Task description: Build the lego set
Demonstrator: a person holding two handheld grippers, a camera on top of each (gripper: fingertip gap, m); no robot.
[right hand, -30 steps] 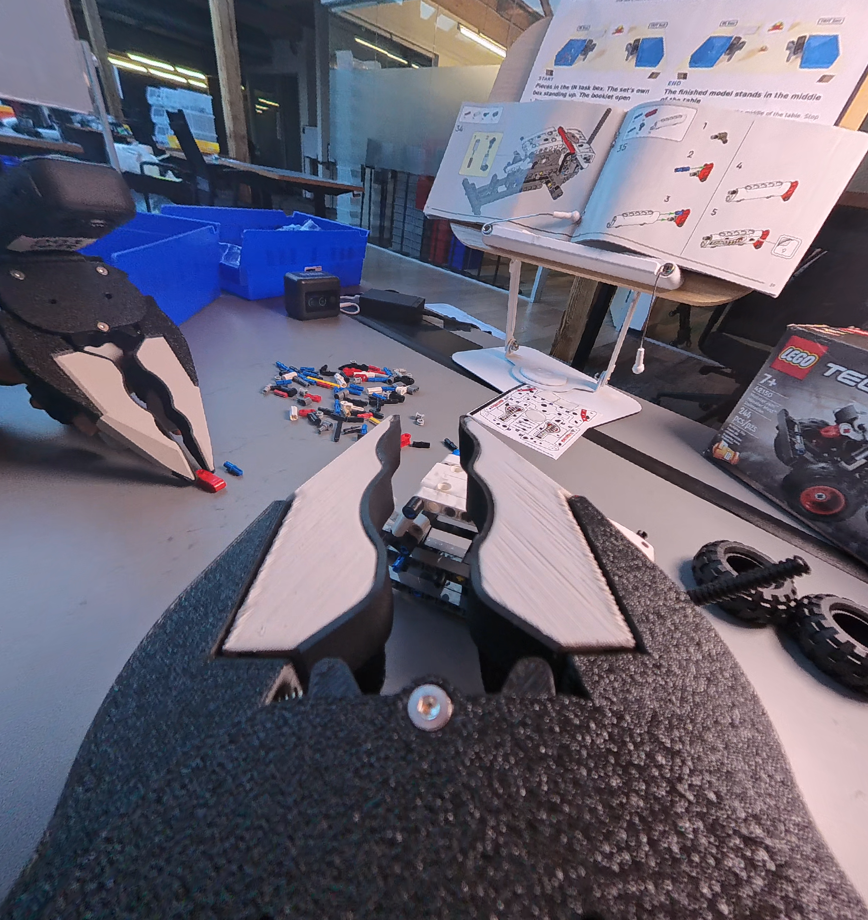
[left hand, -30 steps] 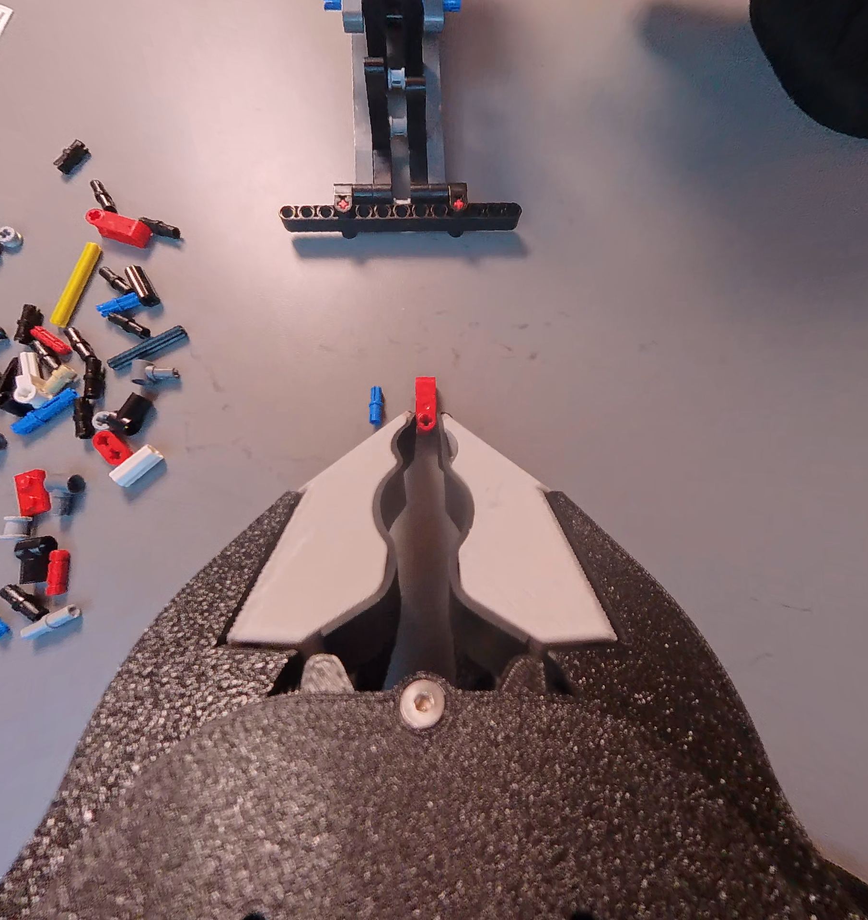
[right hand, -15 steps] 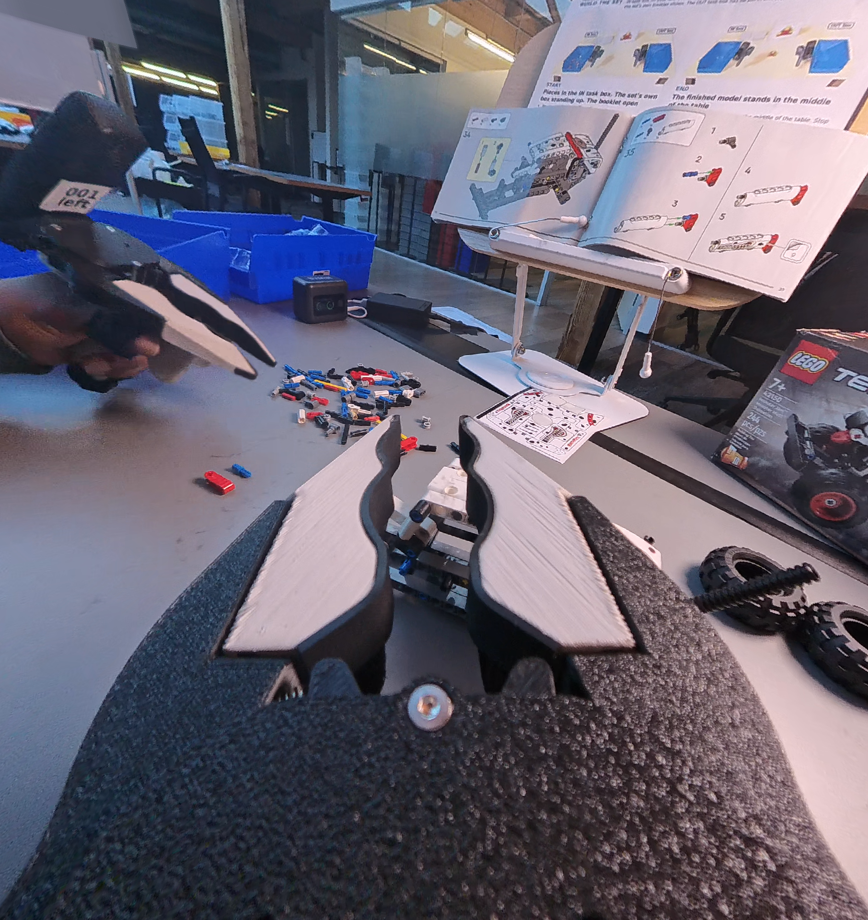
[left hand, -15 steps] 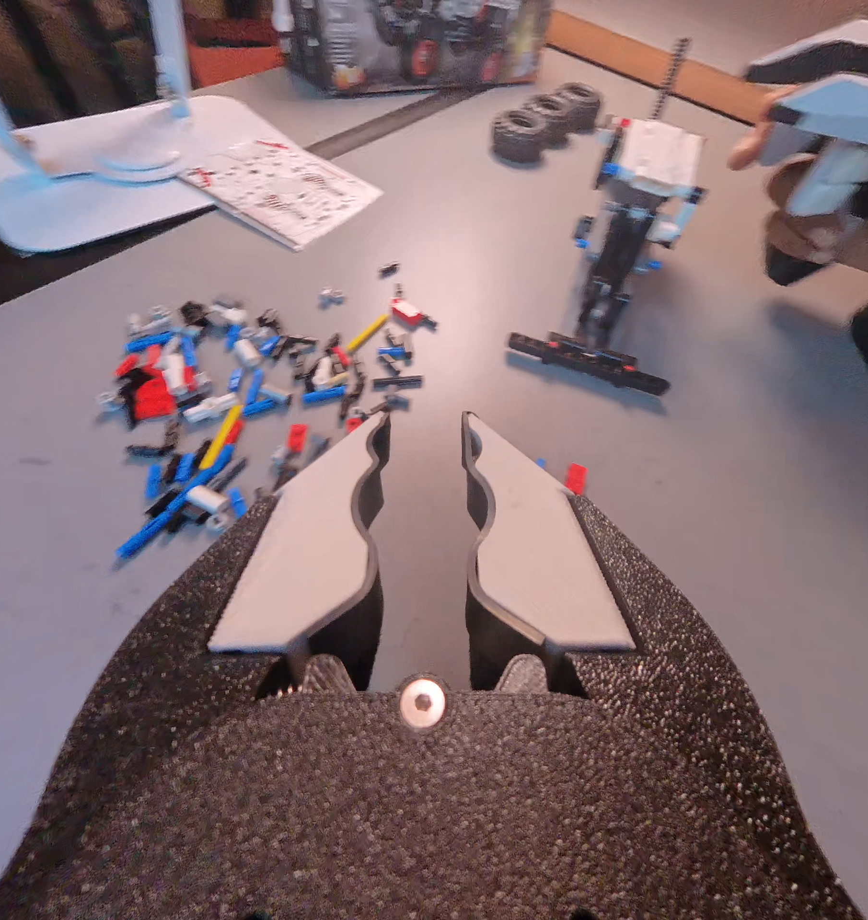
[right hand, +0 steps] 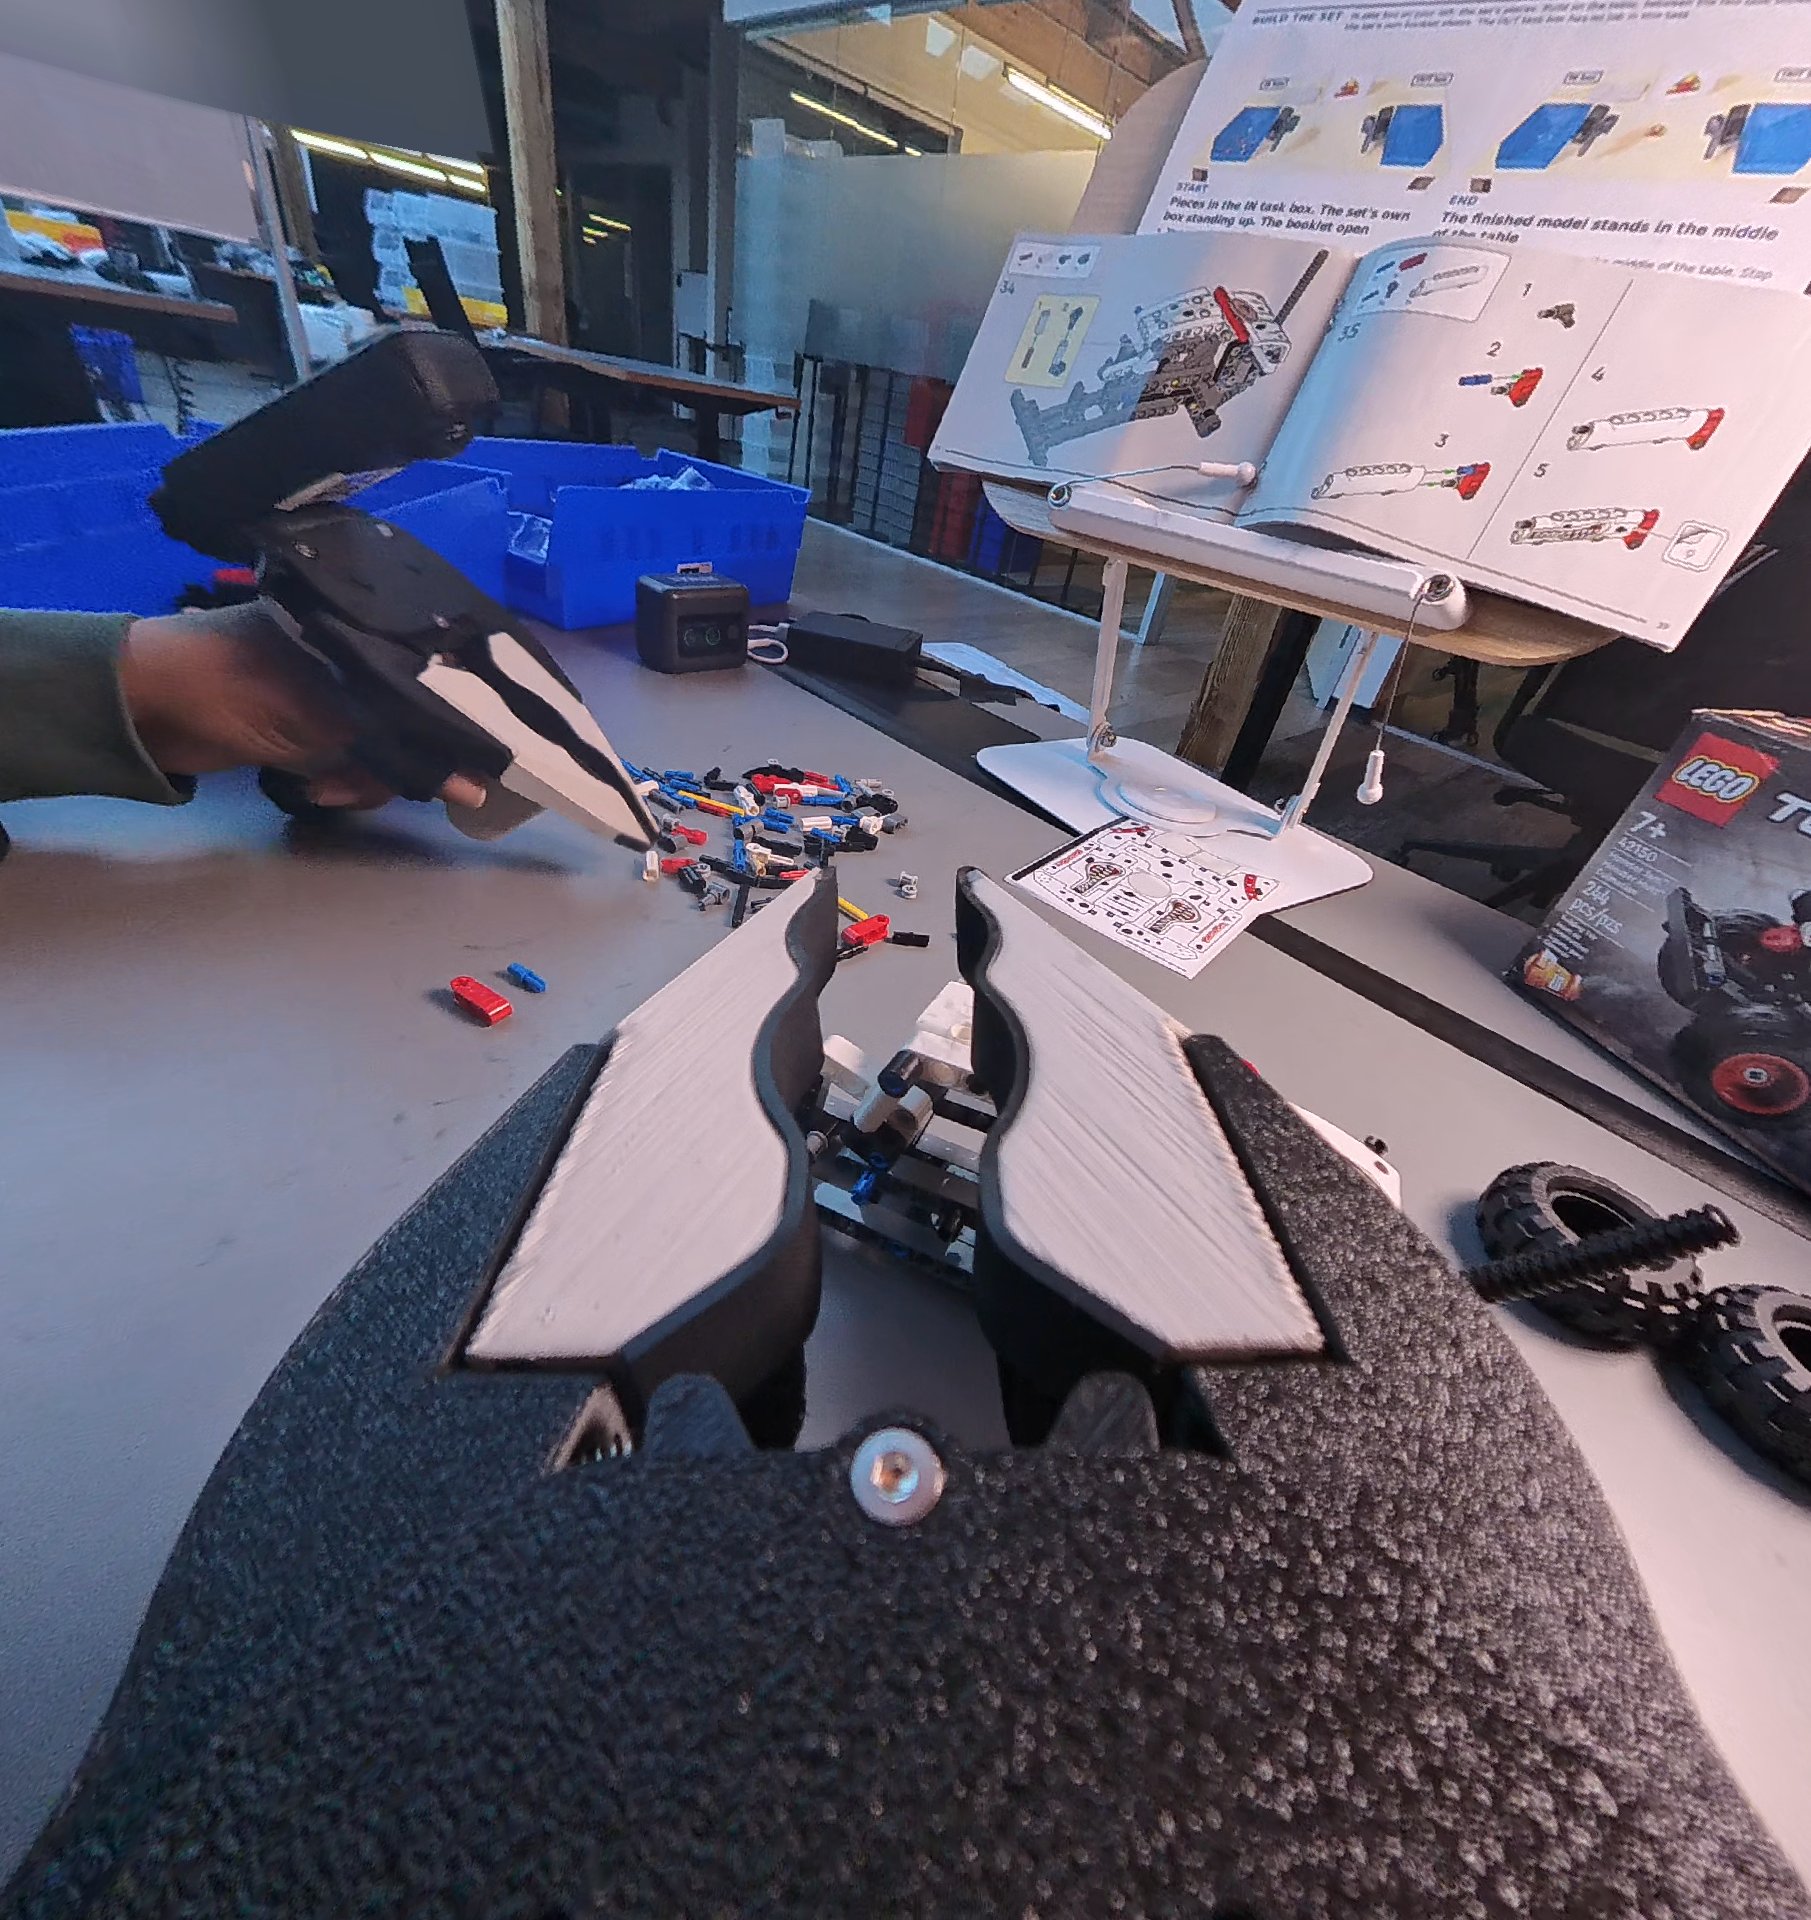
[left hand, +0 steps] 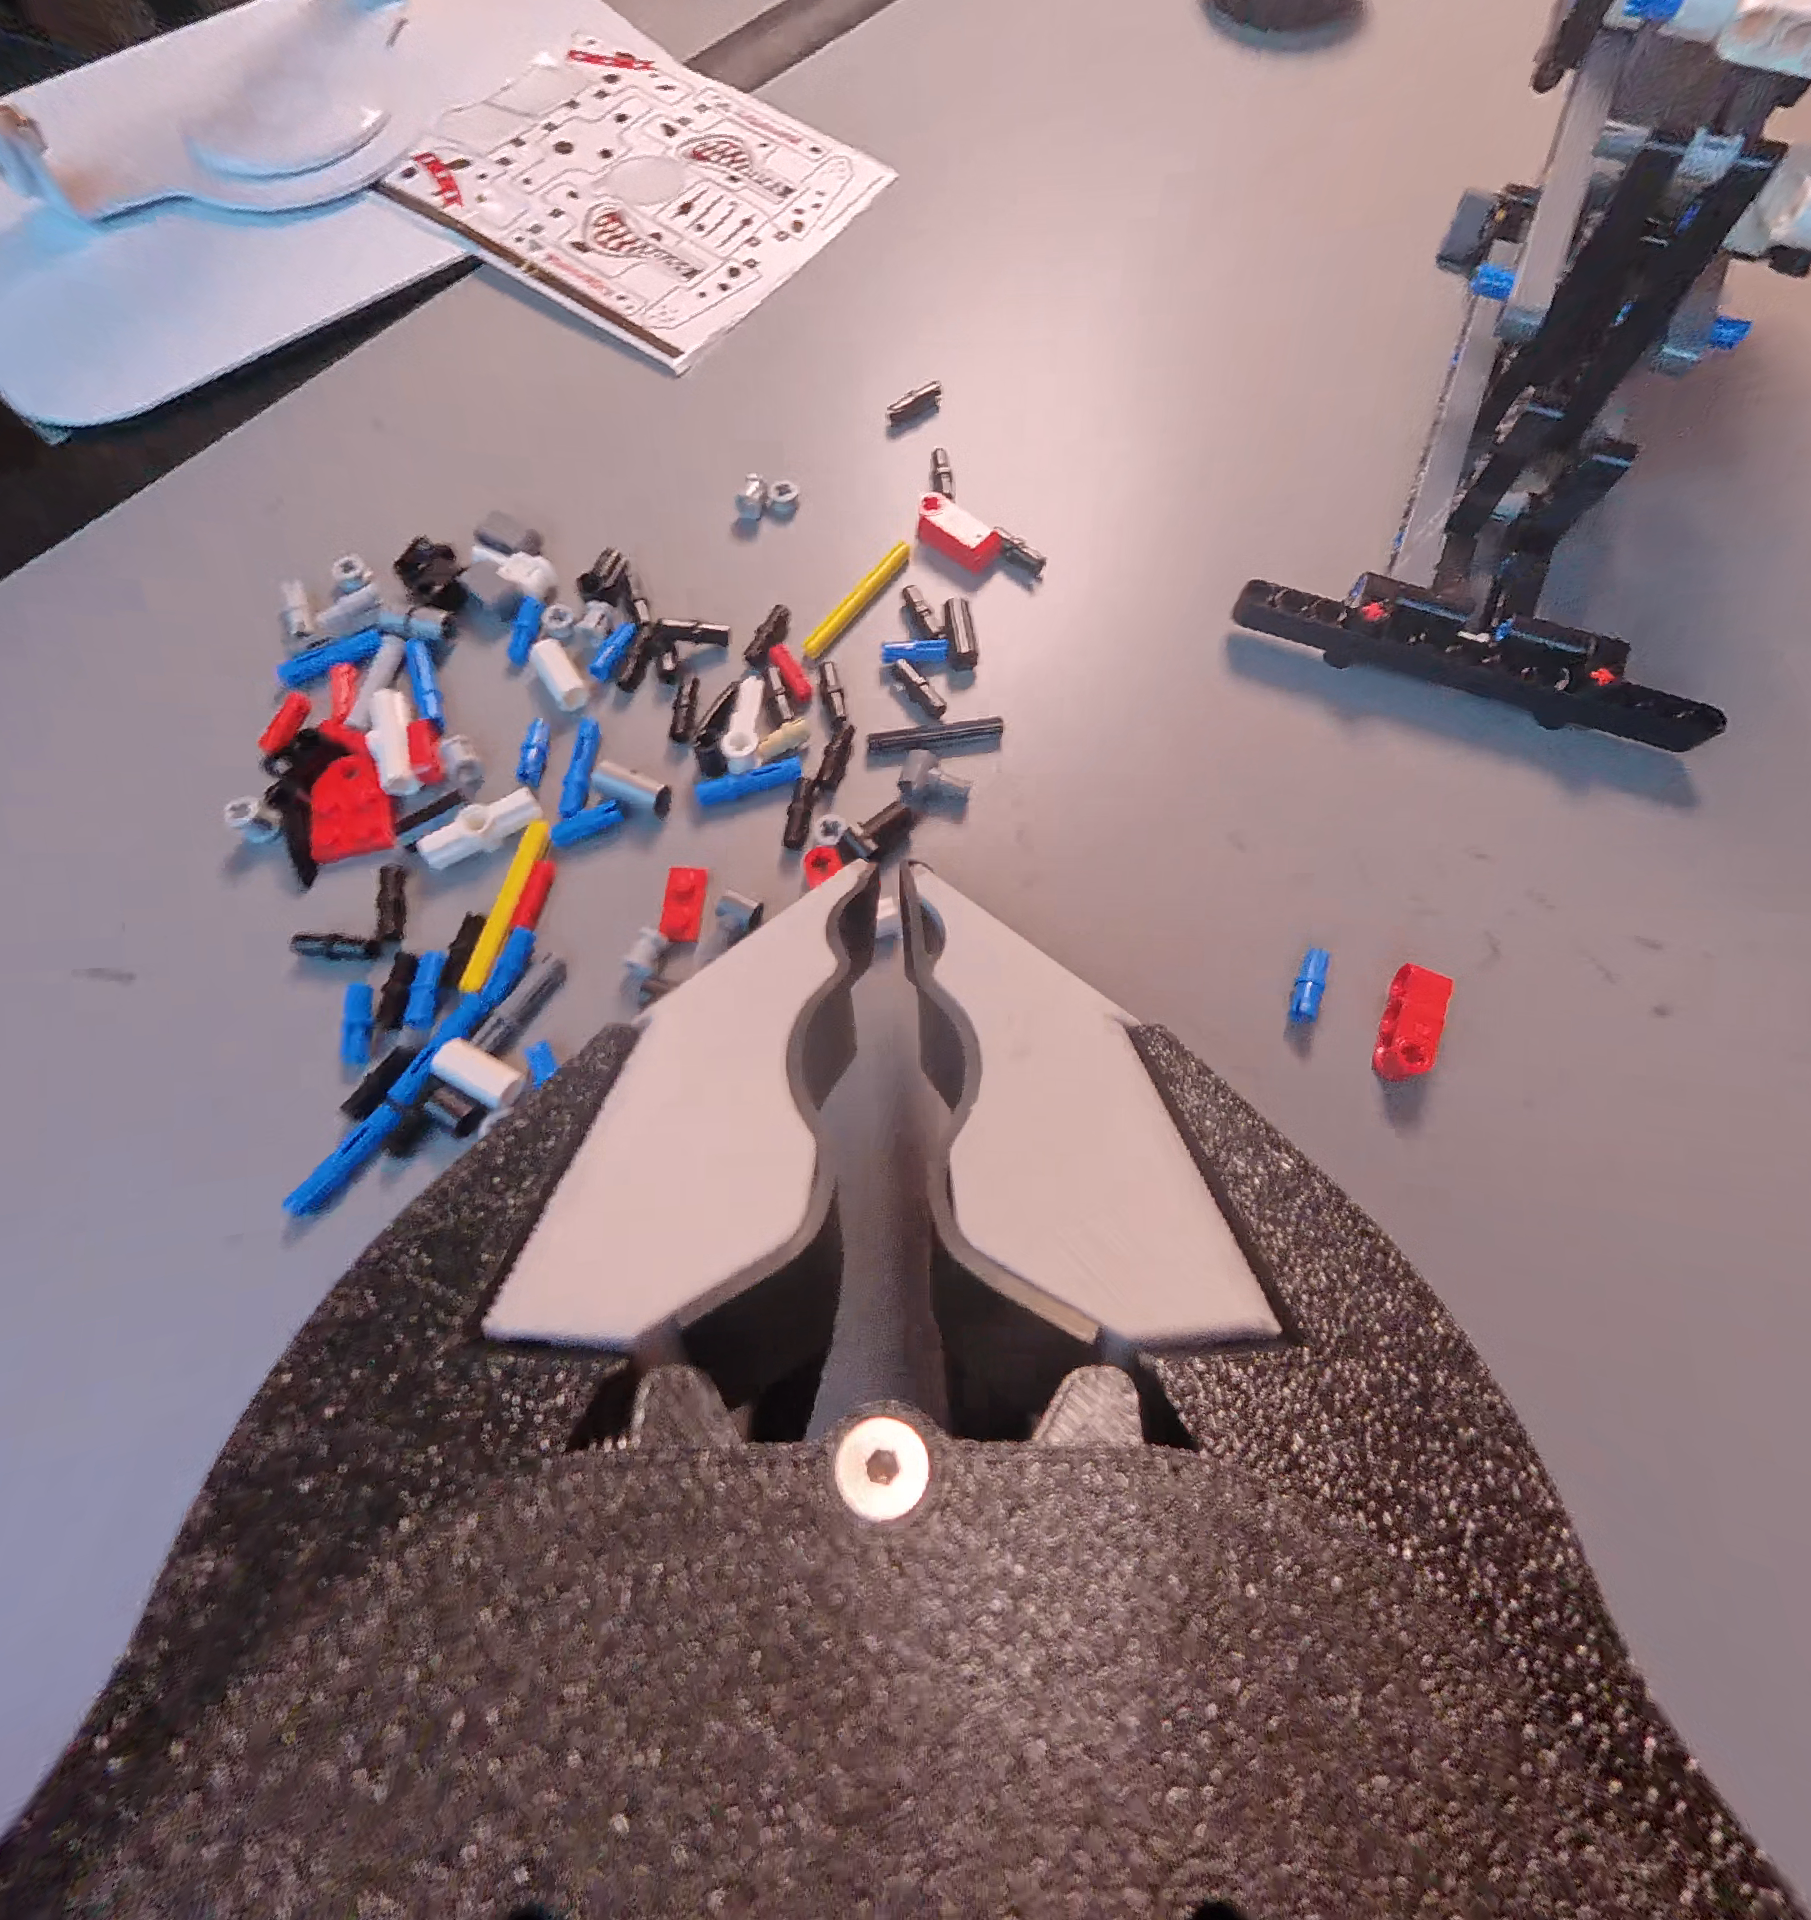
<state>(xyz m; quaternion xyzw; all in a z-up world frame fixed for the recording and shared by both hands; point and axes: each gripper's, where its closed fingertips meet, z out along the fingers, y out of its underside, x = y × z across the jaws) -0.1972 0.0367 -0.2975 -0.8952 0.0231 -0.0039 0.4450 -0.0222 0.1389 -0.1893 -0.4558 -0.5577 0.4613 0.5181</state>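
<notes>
My left gripper is at the near edge of the pile of small loose pieces, tips on the table. Its jaws are almost shut on a small white piece. In the right wrist view the left gripper shows with the white piece at its tips. A red connector and a blue pin lie apart to its right. My right gripper is open and empty, hovering over the part-built black and white model, which also shows in the left wrist view.
A sticker sheet lies by the white book stand holding the open instruction booklet. The set's box, two tyres and a black rod are at the right. Blue bins stand at the back. Some 25 centimeters of space lies between my two pairs of fingers. From my left tips it is roughly 8 centimeters to the blue pin; from my right, 20 centimeters. My right wrist view looks at it from another angle.
My left gripper let go of the red connector beside the blue pin, lifted, swung left to the pile and closed at the white piece. The right gripper has barely moved.
</notes>
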